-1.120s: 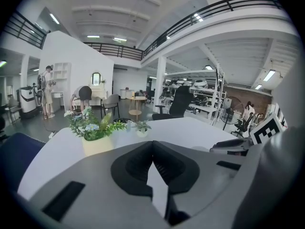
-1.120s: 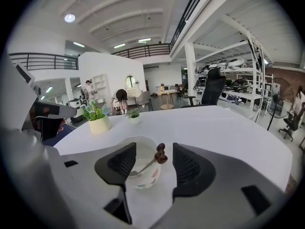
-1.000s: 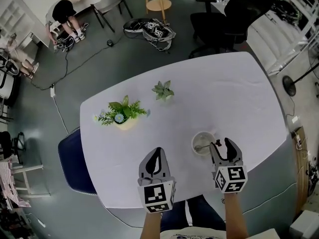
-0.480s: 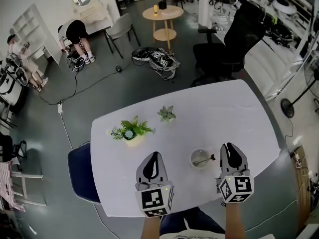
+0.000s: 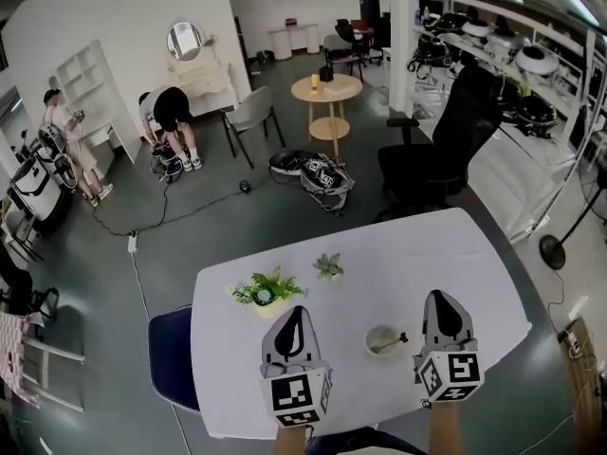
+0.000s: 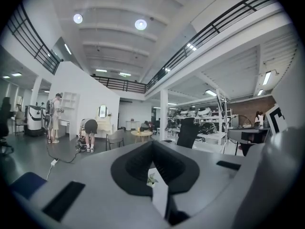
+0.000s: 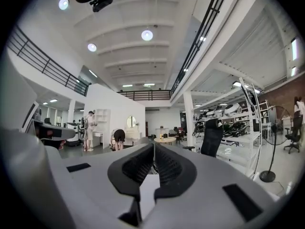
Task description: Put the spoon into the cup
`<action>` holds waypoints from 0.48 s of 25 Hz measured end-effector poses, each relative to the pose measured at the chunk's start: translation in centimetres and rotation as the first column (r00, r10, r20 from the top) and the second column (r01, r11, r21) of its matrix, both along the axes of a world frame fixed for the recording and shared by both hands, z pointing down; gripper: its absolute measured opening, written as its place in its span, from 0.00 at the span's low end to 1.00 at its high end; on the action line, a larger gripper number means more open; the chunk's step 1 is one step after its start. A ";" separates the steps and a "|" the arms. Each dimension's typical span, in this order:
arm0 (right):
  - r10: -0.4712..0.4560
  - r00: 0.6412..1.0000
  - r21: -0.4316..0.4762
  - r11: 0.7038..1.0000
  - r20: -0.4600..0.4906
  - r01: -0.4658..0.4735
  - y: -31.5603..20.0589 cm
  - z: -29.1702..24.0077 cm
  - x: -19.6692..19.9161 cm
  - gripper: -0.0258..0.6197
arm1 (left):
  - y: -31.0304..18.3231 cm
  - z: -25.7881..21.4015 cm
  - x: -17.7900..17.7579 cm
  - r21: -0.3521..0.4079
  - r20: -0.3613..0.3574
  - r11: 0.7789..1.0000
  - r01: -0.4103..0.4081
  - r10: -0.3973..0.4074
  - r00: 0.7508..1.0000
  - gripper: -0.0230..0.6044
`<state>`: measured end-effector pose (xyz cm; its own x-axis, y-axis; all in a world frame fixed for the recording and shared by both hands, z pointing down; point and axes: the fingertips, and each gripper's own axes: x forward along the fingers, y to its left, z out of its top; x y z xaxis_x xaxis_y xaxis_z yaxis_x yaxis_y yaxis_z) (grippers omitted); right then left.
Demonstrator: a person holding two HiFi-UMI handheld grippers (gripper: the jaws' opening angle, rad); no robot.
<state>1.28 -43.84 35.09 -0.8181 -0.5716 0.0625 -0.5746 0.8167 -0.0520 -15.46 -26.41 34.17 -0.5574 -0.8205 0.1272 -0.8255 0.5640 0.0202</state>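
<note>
1. In the head view we see the white tabletop (image 5: 427,254). The cup (image 5: 383,340) stands on its near part, between our two tools and apart from both.
2. The spoon (image 5: 391,345) lies inside the cup, with its handle leaning over the rim toward 3 o'clock.
3. The left tool (image 5: 298,313) is held over the near edge with its jaws together, and the cup sits at its 4 o'clock. The right tool (image 5: 442,297) is also drawn together, and the cup is at its 8 o'clock.
4. A leafy potted plant (image 5: 266,290) stands at 10 o'clock from the left tool, and a small succulent (image 5: 329,267) at 1 o'clock.
5. In the left gripper view, the left tool (image 6: 152,144) points out level across the room. Its tips meet and nothing is clamped between them. Through the slit below the tips we glimpse the small succulent (image 6: 152,179) on the tabletop.
6. In the right gripper view, the right tool (image 7: 153,149) has its ribbed pads pressed against each other with nothing held. A strip of tabletop (image 7: 147,187) shows at 6 o'clock beneath them.
</note>
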 end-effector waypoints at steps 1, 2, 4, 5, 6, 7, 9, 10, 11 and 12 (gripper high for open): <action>0.001 1.000 0.006 1.000 0.009 -0.001 0.1 -0.7 0.1 0.07 | 0.1 -0.7 0.1 0.009 0.009 1.000 0.002 -0.002 1.000 0.06; 0.001 1.000 0.011 1.000 0.017 -0.002 0.2 -1.3 0.2 0.06 | 0.3 -1.4 0.2 0.017 0.016 1.000 0.004 -0.005 1.000 0.06; 0.001 1.000 0.018 1.000 0.031 -0.001 0.4 -2.3 0.4 0.06 | 0.7 -2.5 0.3 0.028 0.030 1.000 0.010 -0.010 1.000 0.06; 0.000 0.999 0.022 1.000 0.037 0.000 0.5 -2.7 0.4 0.06 | 0.9 -2.9 0.3 0.034 0.037 0.999 0.013 -0.014 0.999 0.06; -0.002 0.999 0.028 1.000 0.042 0.001 0.6 -3.0 0.4 0.06 | 1.1 -3.3 0.2 0.040 0.044 0.999 0.016 -0.017 0.999 0.06; -0.003 0.999 0.034 0.999 0.045 0.002 0.7 -3.4 0.4 0.06 | 1.3 -3.7 0.2 0.046 0.049 0.999 0.018 -0.020 0.999 0.06; -0.006 0.999 0.049 0.999 0.050 0.004 0.9 -4.1 0.4 0.06 | 1.6 -4.3 0.2 0.058 0.058 0.998 0.022 -0.025 0.998 0.06; -0.007 0.999 0.057 0.998 0.052 0.004 1.0 -4.4 0.5 0.06 | 1.7 -4.4 0.2 0.062 0.061 0.998 0.024 -0.027 0.998 0.06; -0.009 0.998 0.063 0.998 0.054 0.005 1.1 -4.6 0.5 0.06 | 1.8 -4.5 0.2 0.064 0.064 0.998 0.025 -0.029 0.997 0.06; -0.010 0.998 0.069 0.998 0.057 0.006 1.2 -4.8 0.5 0.06 | 1.9 -4.6 0.2 0.066 0.067 0.997 0.026 -0.031 0.997 0.06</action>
